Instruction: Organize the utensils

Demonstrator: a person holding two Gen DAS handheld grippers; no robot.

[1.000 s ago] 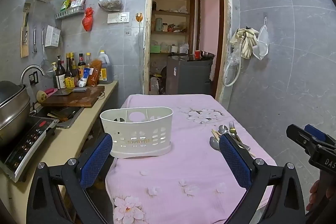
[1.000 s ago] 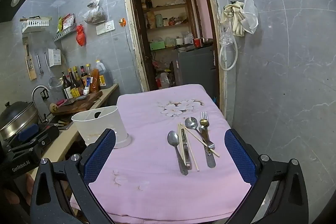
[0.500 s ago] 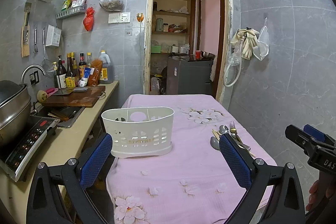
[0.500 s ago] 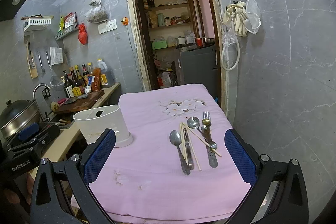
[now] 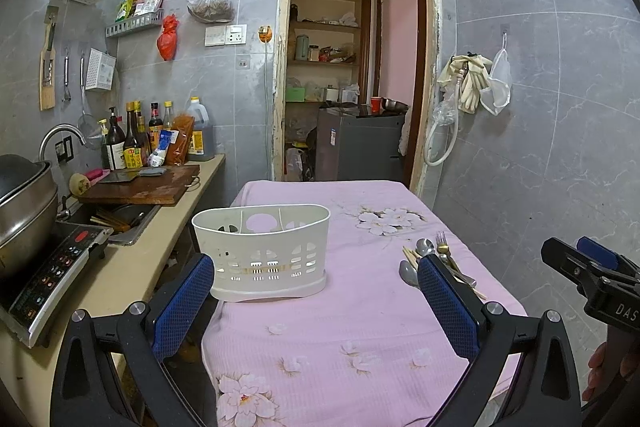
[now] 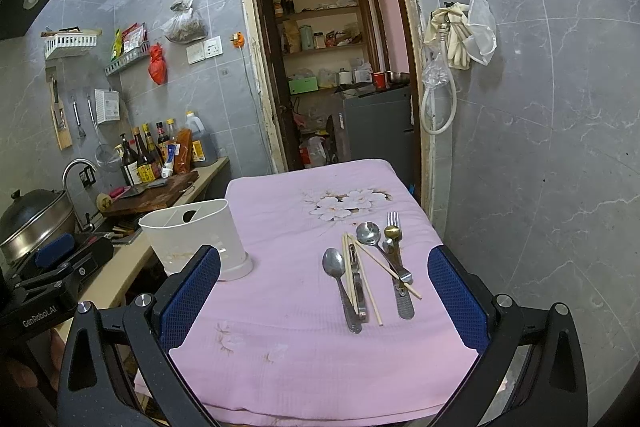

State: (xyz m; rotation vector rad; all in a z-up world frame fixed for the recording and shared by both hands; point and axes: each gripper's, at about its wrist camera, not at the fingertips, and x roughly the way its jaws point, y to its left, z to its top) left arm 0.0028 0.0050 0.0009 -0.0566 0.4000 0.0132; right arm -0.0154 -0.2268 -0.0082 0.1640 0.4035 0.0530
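Utensils (image 6: 370,269) lie in a loose pile near the right edge of the table (image 6: 304,359), on its pink cloth — 2 spoons, a fork, chopsticks and what looks like a knife, handles toward the near edge. White caddy (image 5: 262,251) stands upright near the left edge, well apart from the pile, nothing visible sticking out of it.

Right gripper (image 6: 324,303) hovers off the near edge w/ jaws wide apart, nothing between them; left gripper (image 5: 312,301) likewise wide apart, aimed roughly at the caddy.

Step in hand, I'd judge: 1st pick, not yet begun. Best bet is the leftmost spoon (image 6: 340,283), since its bowl lies clear of the rest; grab mid-handle, jaws across it, lift slowly (chopsticks cross other pieces and may drag along). Left gripper could steady the caddy's rim, as it looks light.

Hard to tell: caddy's dividers show only partly, so compartment count is unclear. In the left wrist view, the right finger covers most of the pile. Exact overlap among handles is unclear.
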